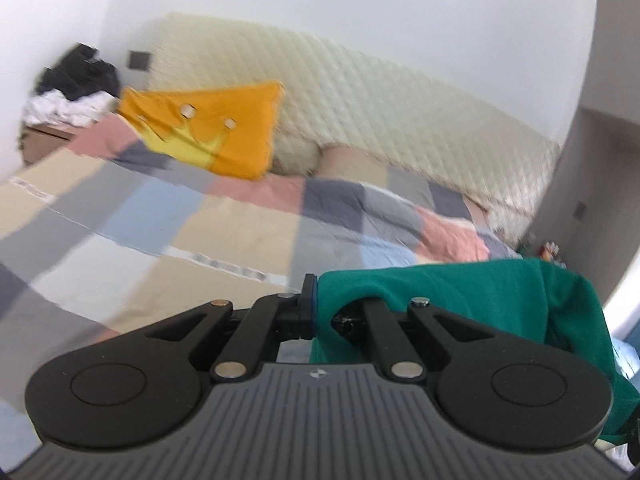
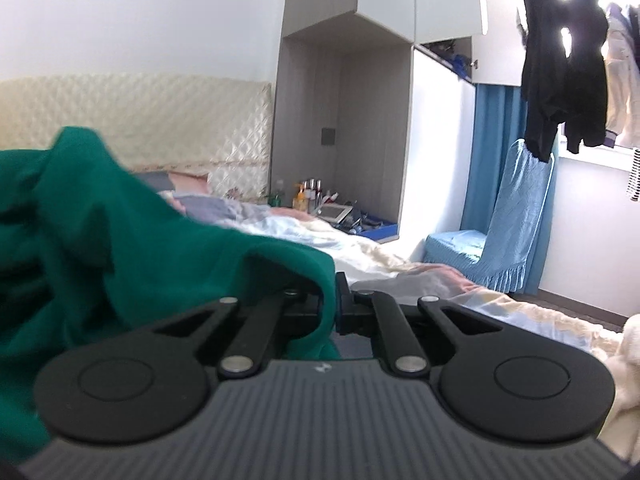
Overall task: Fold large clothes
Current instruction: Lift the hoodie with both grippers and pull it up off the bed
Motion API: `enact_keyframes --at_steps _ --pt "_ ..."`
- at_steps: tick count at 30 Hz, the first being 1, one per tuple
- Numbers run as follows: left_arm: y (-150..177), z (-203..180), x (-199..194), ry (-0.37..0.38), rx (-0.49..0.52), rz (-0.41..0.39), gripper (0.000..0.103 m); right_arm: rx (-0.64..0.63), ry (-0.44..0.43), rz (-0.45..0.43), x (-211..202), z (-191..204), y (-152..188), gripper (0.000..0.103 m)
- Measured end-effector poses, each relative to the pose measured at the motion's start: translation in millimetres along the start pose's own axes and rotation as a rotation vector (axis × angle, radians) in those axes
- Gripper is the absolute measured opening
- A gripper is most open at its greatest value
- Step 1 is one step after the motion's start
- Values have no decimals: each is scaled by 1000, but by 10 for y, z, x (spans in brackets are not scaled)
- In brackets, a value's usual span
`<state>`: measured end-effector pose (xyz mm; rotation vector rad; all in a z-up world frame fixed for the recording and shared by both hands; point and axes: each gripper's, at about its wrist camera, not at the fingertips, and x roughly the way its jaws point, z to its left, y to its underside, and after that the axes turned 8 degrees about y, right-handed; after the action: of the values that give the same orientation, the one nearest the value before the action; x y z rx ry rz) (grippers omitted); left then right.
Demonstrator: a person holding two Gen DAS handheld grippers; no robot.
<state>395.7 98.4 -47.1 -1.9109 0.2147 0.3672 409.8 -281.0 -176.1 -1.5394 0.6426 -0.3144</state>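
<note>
A green garment [image 1: 472, 300] hangs between my two grippers above the bed. My left gripper [image 1: 316, 304] is shut on one edge of it; the cloth drapes over the right finger and falls to the right. In the right wrist view the same green garment [image 2: 120, 248] fills the left side. My right gripper [image 2: 334, 304] is shut on its edge, and the cloth covers the left finger. Both grippers are held above the checked bed cover [image 1: 160, 216].
An orange pillow [image 1: 216, 128] leans on the quilted cream headboard [image 1: 360, 100]. Dark clothes [image 1: 76, 76] are piled at the far left. A bedside shelf with bottles [image 2: 316, 200], a blue-covered chair [image 2: 504, 220] and hanging black clothes [image 2: 564, 52] stand to the right.
</note>
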Motion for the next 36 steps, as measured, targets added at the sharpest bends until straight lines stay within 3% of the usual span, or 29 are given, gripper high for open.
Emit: enact_keyframes --at_steps 9,15,20,26,30,36 --pt "-332 877 -1338 -68 -38 -144 3 70 -33 -103 -533 -279 -192 6" --pt "-290 1436 -1583 -143 -99 -118 3 41 -134 -50 -634 -141 -225 6" --pt "-83 1550 -1190 -236 -93 -83 3 -117 -181 -26 -510 287 -169 7" --pt "100 1691 -428 -312 -75 30 3 -139 -254 153 -119 674 -36 7" --pt "229 1891 -34 -326 -69 72 4 -107 -289 293 138 883 96 9" --pt "400 2088 403 -325 -77 133 4 -165 -266 320 238 1114 304 9"
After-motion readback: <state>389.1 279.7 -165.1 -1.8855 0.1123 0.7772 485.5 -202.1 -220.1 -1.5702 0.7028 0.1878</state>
